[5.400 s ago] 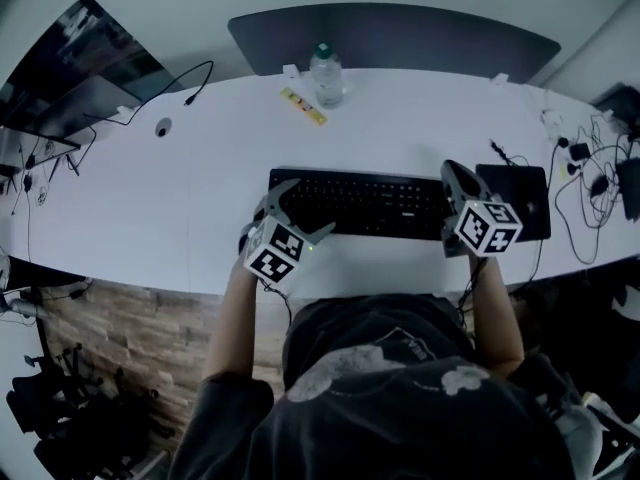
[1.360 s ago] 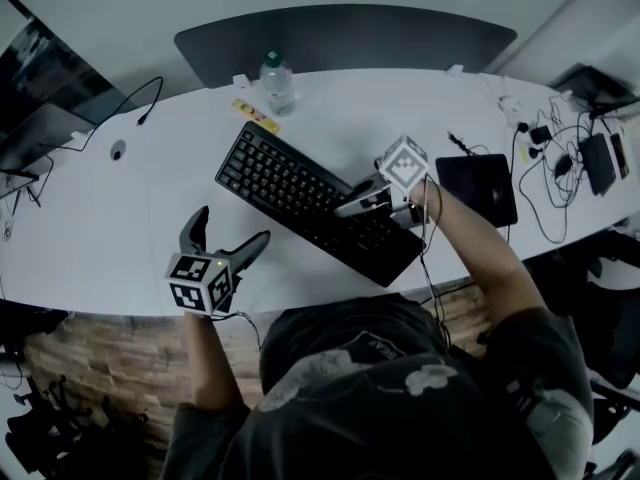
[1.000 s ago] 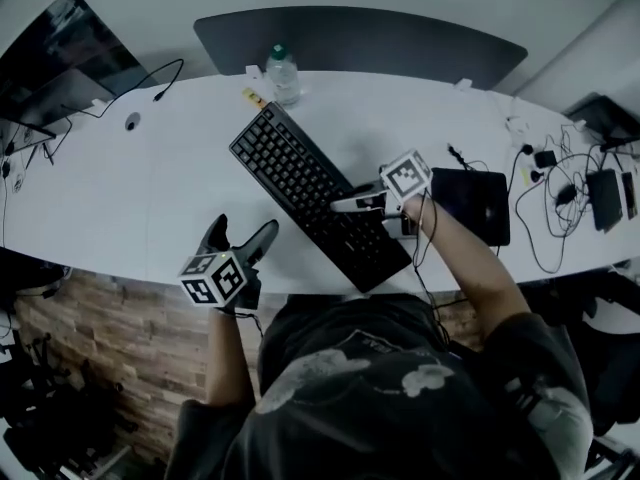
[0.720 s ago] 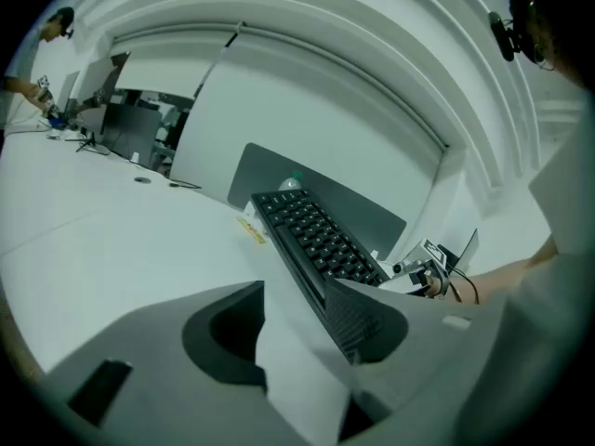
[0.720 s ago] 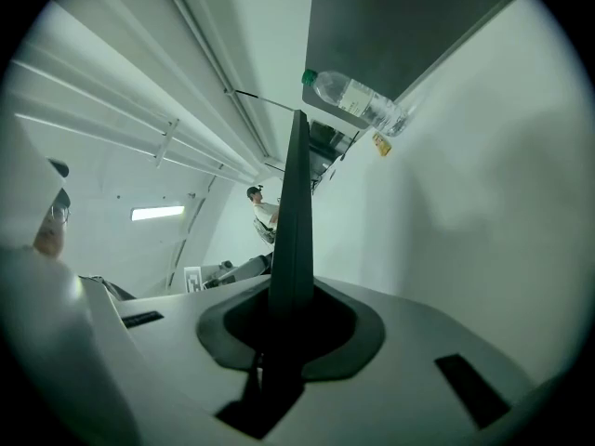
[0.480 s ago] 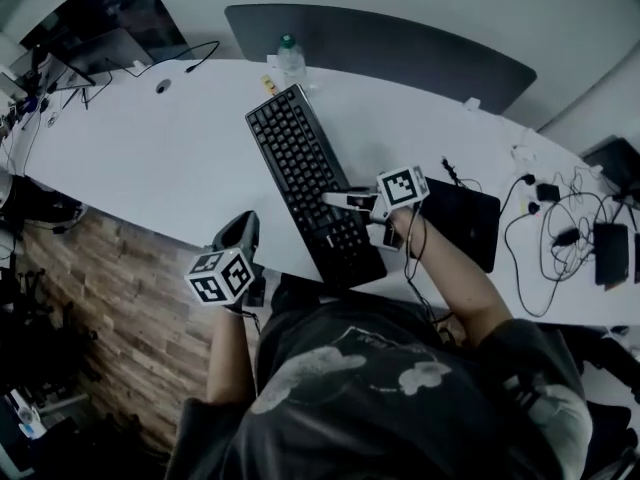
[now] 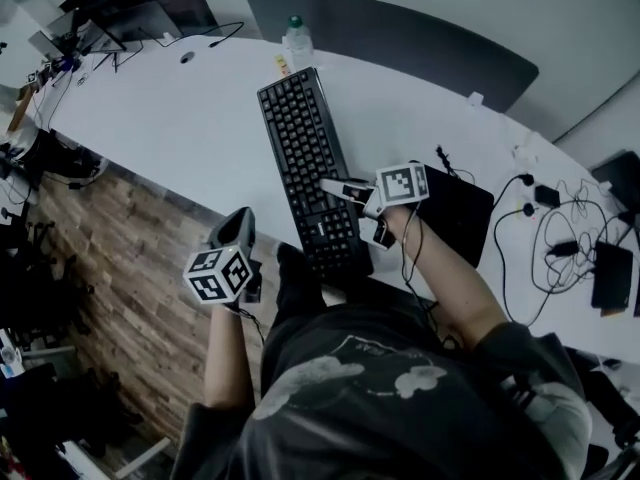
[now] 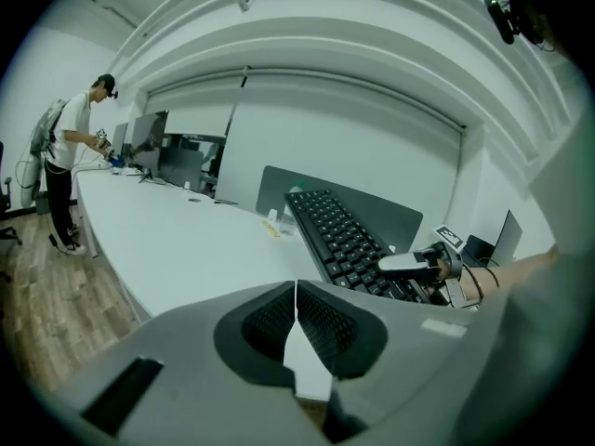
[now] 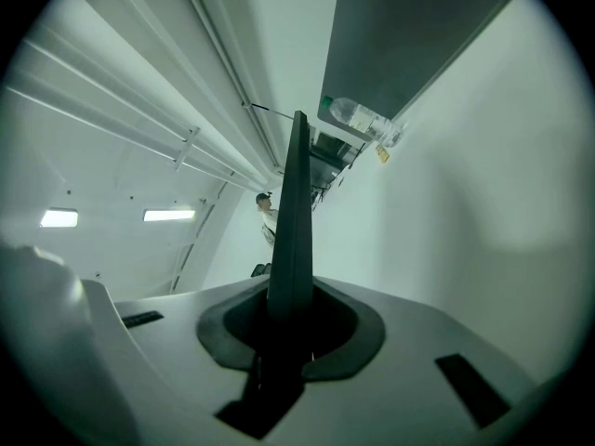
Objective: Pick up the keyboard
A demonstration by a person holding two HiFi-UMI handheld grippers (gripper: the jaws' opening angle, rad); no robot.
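Observation:
The black keyboard (image 7: 310,168) runs lengthwise away from me over the white table (image 7: 180,128), and its near end passes the table's front edge. My right gripper (image 7: 335,186) comes in from the right and is shut on the keyboard's right long edge near that end. In the right gripper view the keyboard (image 9: 296,212) shows edge-on as a thin dark blade between the pads. My left gripper (image 7: 240,223) hangs left of the keyboard, off the table's edge over the floor, shut on nothing. The left gripper view shows its jaws (image 8: 296,291) touching, and the keyboard (image 8: 349,240) raised and tilted beyond them.
At the table's far side stand a water bottle (image 7: 296,38), a yellow strip (image 7: 281,65) and a grey divider panel (image 7: 400,38). A black pad (image 7: 455,213) and tangled cables (image 7: 560,238) lie on the right. Monitors (image 7: 130,3) sit far left. A person (image 8: 70,170) stands far off.
The keyboard has swung from lying across the table to end-on, held by the right gripper. My left gripper has shut and drawn back off the table's edge.

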